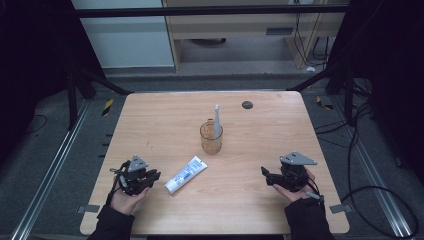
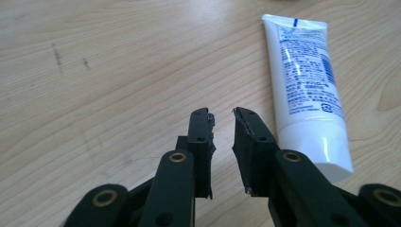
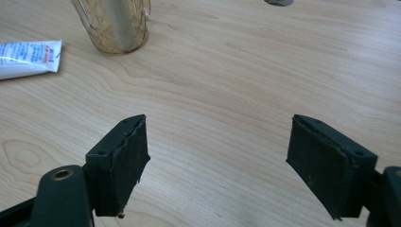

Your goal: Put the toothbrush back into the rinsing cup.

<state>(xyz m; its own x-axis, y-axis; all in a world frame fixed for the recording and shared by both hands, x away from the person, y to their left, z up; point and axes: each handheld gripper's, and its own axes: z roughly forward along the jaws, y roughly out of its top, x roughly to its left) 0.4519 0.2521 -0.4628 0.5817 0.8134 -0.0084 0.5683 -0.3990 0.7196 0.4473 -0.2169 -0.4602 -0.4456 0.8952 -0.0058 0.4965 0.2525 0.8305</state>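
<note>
A white toothpaste tube (image 1: 185,174) with blue print lies flat on the wooden table (image 1: 160,120), cap end nearest the front edge. My left gripper (image 1: 155,175) rests just left of it, its jaws shut to a narrow slit with nothing between them; in the left gripper view the tube (image 2: 307,90) lies right beside the right jaw of that gripper (image 2: 222,116). An amber glass cup (image 1: 211,138) stands mid-table with a white toothbrush (image 1: 217,119) upright in it. My right gripper (image 1: 265,175) sits at the front right, open and empty (image 3: 217,142), facing the cup (image 3: 116,23).
A small dark round disc (image 1: 247,104) sits in the table's far right part. Black frame bars and loose cables surround the table on the floor. The tube's crimped end (image 3: 28,59) shows at the left of the right gripper view.
</note>
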